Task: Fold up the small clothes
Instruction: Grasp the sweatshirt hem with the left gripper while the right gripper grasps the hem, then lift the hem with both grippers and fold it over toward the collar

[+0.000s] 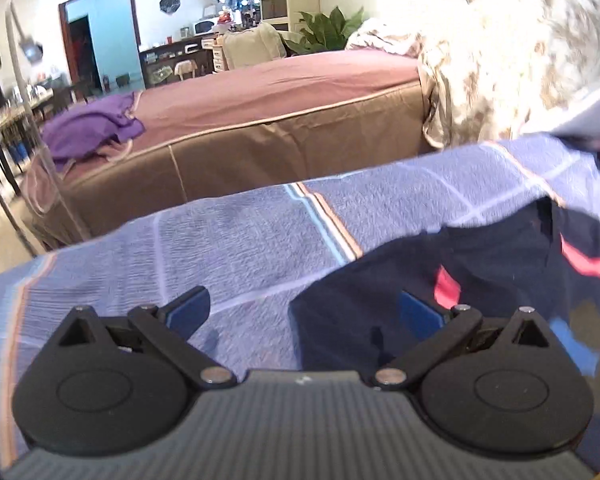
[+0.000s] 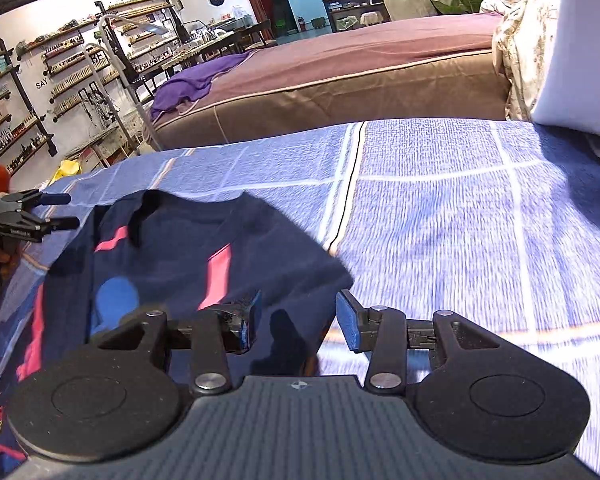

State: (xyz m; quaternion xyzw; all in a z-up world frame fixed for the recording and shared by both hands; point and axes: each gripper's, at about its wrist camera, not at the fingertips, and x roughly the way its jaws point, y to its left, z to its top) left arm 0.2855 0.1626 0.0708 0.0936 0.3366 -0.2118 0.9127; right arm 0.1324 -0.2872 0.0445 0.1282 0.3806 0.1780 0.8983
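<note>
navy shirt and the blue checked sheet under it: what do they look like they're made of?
Navy shirt: looks like soft matte knit, probably cotton jersey; it drapes limp, and the pink and blue shapes look printed on. Blue checked sheet: seems a woven matte fabric, likely cotton or a blend; a fine weave texture shows between the white lines. Fibre content cannot be confirmed from these views.
</note>
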